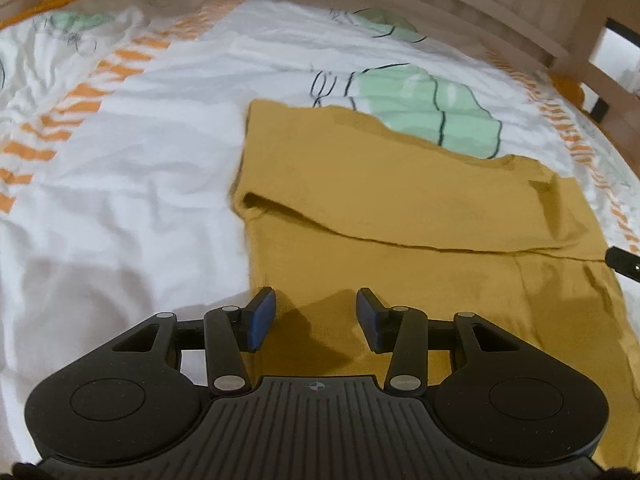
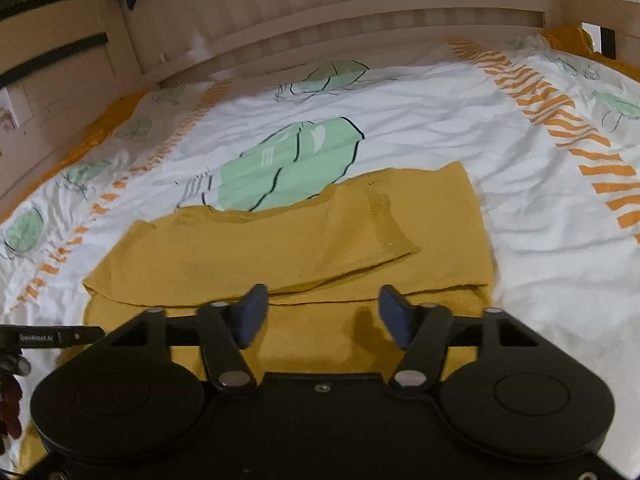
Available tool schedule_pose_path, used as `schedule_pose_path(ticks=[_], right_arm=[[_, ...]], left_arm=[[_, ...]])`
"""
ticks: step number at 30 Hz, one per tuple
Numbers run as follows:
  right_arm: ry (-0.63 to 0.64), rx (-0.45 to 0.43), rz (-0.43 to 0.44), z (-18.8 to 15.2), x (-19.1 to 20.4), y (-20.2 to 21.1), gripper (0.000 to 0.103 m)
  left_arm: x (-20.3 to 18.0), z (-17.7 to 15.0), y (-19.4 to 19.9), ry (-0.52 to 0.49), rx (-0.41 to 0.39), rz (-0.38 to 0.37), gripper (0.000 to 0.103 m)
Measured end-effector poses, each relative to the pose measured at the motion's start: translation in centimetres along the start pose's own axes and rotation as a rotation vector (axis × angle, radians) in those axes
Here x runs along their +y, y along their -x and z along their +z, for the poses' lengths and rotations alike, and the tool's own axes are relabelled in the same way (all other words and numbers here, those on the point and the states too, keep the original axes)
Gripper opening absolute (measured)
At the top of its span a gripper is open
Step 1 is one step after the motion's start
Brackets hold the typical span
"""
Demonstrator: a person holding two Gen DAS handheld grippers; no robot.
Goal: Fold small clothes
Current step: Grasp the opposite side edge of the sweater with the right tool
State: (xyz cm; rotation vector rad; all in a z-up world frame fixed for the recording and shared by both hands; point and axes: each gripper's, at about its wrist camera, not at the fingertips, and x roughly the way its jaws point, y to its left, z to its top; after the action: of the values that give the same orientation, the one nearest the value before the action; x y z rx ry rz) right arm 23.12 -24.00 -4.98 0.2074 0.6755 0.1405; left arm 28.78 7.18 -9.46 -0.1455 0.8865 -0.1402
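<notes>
1. The mustard-yellow garment [image 1: 400,208] lies flat on the bed, partly folded: a sleeve is laid across its body, making a long crease from side to side.
2. The left gripper [image 1: 316,318] hovers over the garment's near left edge, its blue pads [image 1: 260,320] apart with nothing between them.
3. The right gripper [image 2: 322,316] hangs over the near edge of the garment, jaws apart and holding nothing.
4. Under the garment spreads a white bedsheet [image 2: 420,120] printed with green leaves and orange stripes.
5. A pale wooden slatted bed rail [image 2: 340,12] bounds the far side.
</notes>
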Motion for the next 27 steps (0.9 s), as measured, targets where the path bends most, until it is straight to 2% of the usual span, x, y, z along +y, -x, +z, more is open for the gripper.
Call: schedule_pose_path(ticks=[4,15,22,27], right_arm=[[-0.003,-0.016,-0.041,0.8,-0.5,-0.8,0.062],[0.004,-0.017,-0.077,3.6,-1.8,-5.2,0.062],[-0.036,0.025,-0.084,3.6,-2.9,-7.1,0.061],[-0.035,0.035,-0.072,3.3,-2.8,-7.5,0.051]], left_arm=[[0.2,0.1,-0.2,0.013,0.007,-0.006,0.045],[-0.8,-0.2,-0.6,-0.027,0.014,-0.017,0.067],[-0.1,0.1,-0.6,0.021,0.026,-0.048,0.068],[-0.2,0.1,-0.6,0.021,0.025,-0.05,0.07]])
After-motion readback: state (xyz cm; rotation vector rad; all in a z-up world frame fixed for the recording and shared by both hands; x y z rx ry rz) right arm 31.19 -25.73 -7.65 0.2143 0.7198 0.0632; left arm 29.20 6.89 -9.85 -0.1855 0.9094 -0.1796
